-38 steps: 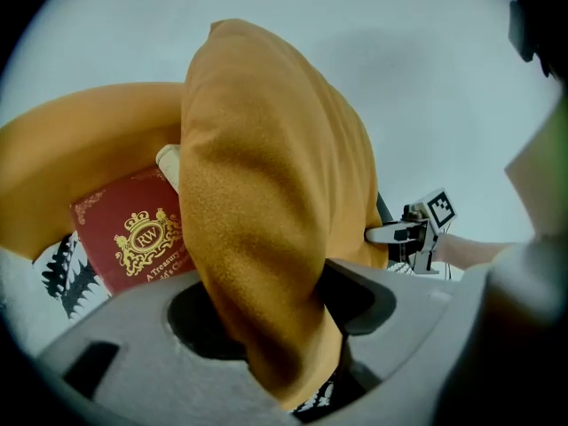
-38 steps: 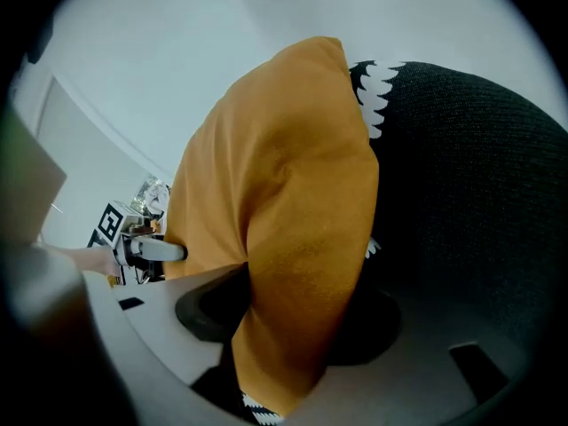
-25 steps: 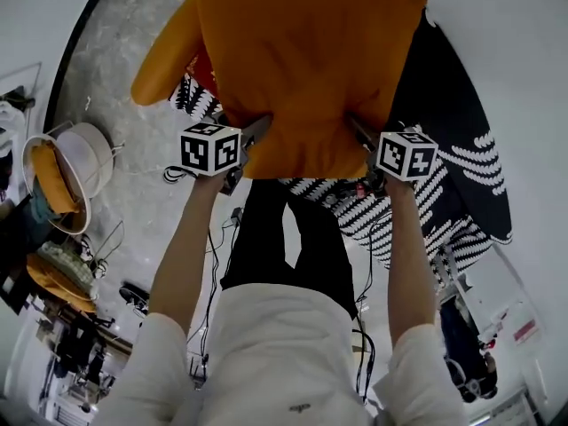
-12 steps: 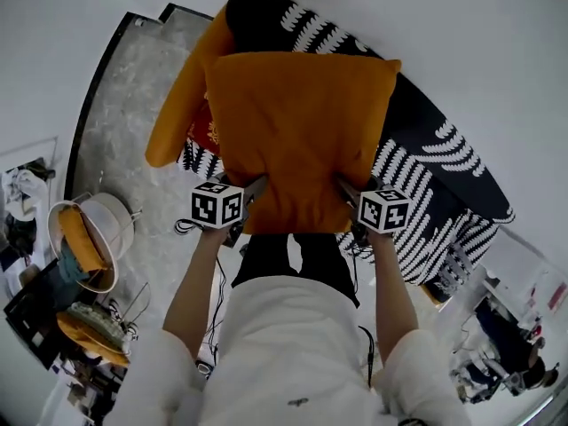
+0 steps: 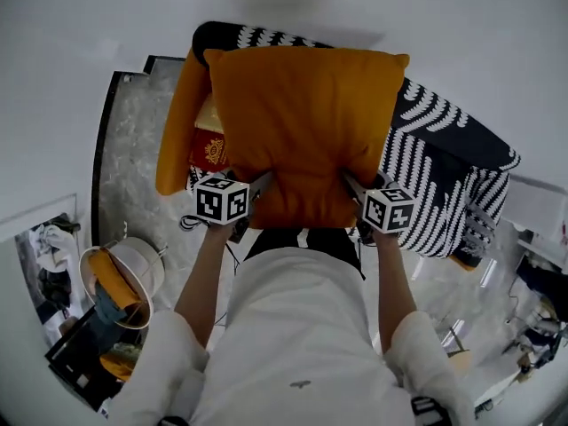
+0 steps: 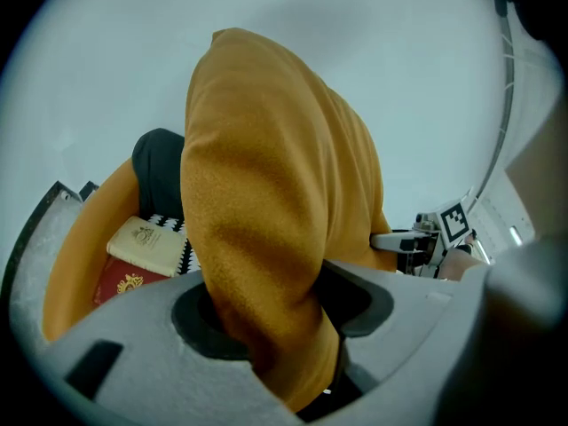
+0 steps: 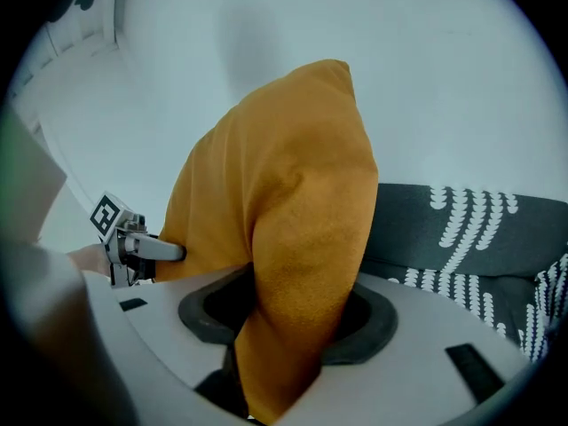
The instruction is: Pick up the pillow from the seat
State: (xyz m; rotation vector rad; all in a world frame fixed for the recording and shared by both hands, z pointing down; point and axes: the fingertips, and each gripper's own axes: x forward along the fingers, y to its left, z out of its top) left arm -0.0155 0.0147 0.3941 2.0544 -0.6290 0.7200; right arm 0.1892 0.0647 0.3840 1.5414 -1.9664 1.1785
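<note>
An orange pillow [image 5: 306,122] hangs upright in front of me, lifted clear of the black-and-white patterned seat [image 5: 444,171]. My left gripper [image 5: 262,187] is shut on its lower left corner, and my right gripper [image 5: 348,185] is shut on its lower right corner. In the left gripper view the pillow [image 6: 266,238] bunches between the jaws, with the other gripper [image 6: 417,240] at its far side. From the right gripper view the pillow [image 7: 293,264] fills the jaws likewise, the seat [image 7: 461,238] behind it.
A second orange cushion [image 5: 177,122] leans at the seat's left end, beside a red book [image 5: 211,152] and a cream book [image 6: 146,242]. A white round basket [image 5: 133,269] stands on the floor at left. Cables lie on the floor by my feet.
The pillow has come up and toward me between both grippers, and the view has tilted so more of the seat and the wall behind show.
</note>
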